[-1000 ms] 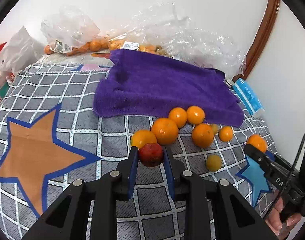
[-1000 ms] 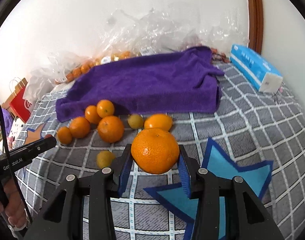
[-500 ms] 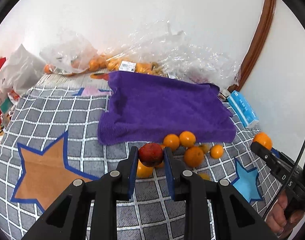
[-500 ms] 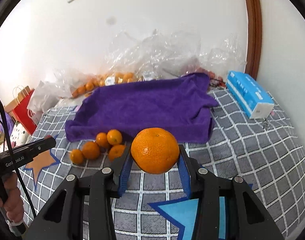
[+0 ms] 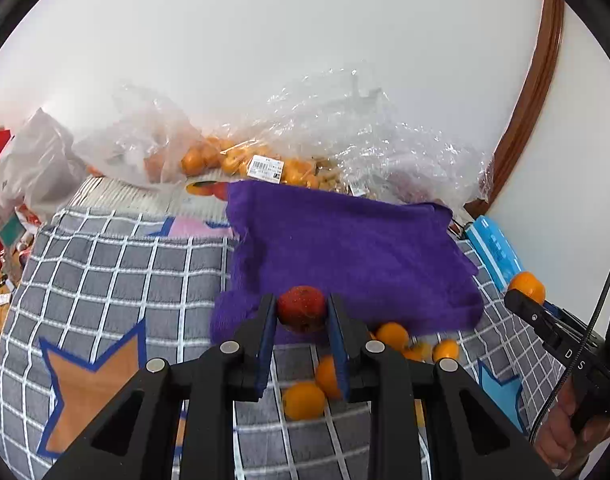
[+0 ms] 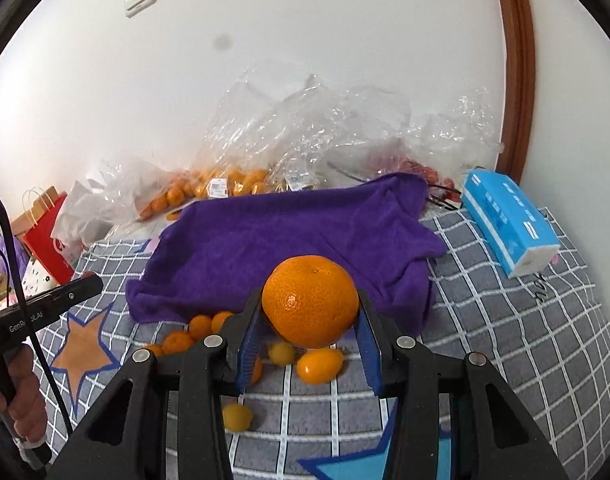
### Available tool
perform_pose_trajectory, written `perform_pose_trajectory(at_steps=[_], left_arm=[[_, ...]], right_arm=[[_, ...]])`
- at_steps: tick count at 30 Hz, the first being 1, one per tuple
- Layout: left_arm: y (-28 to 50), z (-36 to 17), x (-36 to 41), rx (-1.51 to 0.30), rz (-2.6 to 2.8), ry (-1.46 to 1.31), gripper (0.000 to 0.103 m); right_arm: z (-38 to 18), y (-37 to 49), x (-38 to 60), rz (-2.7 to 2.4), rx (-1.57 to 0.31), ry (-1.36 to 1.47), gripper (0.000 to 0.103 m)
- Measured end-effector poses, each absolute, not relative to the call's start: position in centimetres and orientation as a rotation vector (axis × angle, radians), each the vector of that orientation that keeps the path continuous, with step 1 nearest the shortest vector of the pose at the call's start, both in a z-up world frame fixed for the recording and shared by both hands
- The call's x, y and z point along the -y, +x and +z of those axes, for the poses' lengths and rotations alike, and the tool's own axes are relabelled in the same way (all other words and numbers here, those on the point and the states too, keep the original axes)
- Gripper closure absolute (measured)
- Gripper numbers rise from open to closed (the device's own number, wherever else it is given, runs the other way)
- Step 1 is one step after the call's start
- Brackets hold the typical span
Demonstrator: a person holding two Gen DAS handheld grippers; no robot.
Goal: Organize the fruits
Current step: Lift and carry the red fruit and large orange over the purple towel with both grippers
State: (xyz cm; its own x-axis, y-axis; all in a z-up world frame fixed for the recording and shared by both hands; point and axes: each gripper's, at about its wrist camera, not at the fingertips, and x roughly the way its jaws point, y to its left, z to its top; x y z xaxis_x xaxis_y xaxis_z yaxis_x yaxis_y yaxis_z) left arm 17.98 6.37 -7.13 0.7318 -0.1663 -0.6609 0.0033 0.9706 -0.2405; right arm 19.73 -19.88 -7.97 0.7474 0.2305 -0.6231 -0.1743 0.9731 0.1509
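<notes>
Left hand-held gripper (image 5: 301, 314): I hold a round red fruit (image 5: 301, 308).
Right hand-held gripper (image 6: 310, 318): I hold a dimpled orange (image 6: 310, 301).
Bags (image 6: 241, 168): crinkled plastic, oranges inside.

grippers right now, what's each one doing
left gripper: closed on the small red fruit.
right gripper: closed on the large orange.

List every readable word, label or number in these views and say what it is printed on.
"GenR...ot.AI", partly hidden by a cable: side of the left gripper.
"D S": side of the right gripper.
Price stickers on the plastic bags: too small to read.
Blue tissue pack: print blurred, unreadable.
Red paper bag: white marking, unreadable.
</notes>
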Motion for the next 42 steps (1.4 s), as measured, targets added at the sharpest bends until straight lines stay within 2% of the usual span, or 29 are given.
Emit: perform_pose_trajectory(at_steps=[17,42], left_arm=[[26.1,-9.0,-4.9,-0.746,-0.100,-0.207,0.079],[28.6,-13.8,-5.8,-0.822,-0.065,-0.228,0.079]], right_arm=[[-9.2,27.6,18.7,0.224,-0.714,0.080,0.060],[-13.9,31.3,19.8,0.194,-0.773,0.087,0.060]])
